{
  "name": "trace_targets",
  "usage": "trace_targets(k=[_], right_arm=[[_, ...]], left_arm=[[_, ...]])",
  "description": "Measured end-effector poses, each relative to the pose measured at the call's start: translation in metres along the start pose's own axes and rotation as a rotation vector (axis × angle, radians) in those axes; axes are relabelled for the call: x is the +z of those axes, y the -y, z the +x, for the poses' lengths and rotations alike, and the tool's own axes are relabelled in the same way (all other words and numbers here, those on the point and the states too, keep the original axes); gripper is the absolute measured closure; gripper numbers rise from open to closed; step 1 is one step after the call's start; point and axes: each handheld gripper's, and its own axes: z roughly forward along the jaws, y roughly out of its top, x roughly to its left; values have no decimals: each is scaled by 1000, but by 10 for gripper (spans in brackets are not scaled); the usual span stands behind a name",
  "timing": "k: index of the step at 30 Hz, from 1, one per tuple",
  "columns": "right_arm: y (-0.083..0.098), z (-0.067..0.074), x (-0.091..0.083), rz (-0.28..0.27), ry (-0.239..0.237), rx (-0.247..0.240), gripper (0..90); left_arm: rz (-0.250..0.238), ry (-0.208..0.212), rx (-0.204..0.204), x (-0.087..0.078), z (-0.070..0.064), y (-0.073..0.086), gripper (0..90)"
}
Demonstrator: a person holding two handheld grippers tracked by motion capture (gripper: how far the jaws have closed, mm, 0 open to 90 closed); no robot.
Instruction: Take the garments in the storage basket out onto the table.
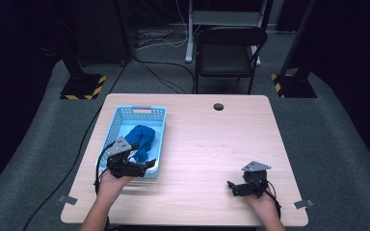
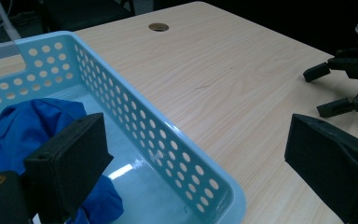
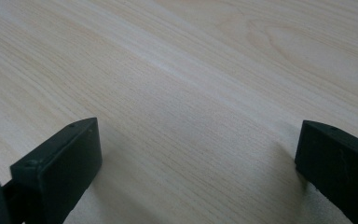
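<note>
A light blue perforated basket (image 1: 150, 112) stands on the left half of the wooden table and holds a crumpled blue cloth (image 1: 142, 137). My left gripper (image 1: 150, 164) hovers open over the basket's near right corner, one jaw above the cloth (image 2: 25, 128) inside the basket (image 2: 177, 154), the other outside over the table. My right gripper (image 1: 231, 187) rests open low over bare wood near the front right, with nothing between its jaws. In the left gripper view the right gripper (image 2: 326, 91) shows at the far right, jaws apart.
A round cable hole (image 1: 218, 107) sits near the table's far edge. A black chair (image 1: 229, 55) stands behind the table. Bits of grey tape (image 1: 68, 199) mark the front corners. Bare tabletop (image 1: 212, 144) lies between the basket and my right gripper.
</note>
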Motion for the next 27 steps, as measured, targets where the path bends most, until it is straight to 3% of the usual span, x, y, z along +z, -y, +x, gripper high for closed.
trace_targets(k=[7, 10, 14, 27], right_arm=[[0, 0, 0, 0, 0, 0, 0], [0, 0, 0, 0, 0, 0, 0], [0, 0, 0, 0, 0, 0, 0], [0, 0, 0, 0, 0, 0, 0]], left_arm=[[5, -24, -13, -3, 5, 2, 55], [15, -62, -23, -5, 9, 2, 56], [20, -79, -45, -5, 14, 5, 56], [51, -108, -80, -6, 20, 9, 56]])
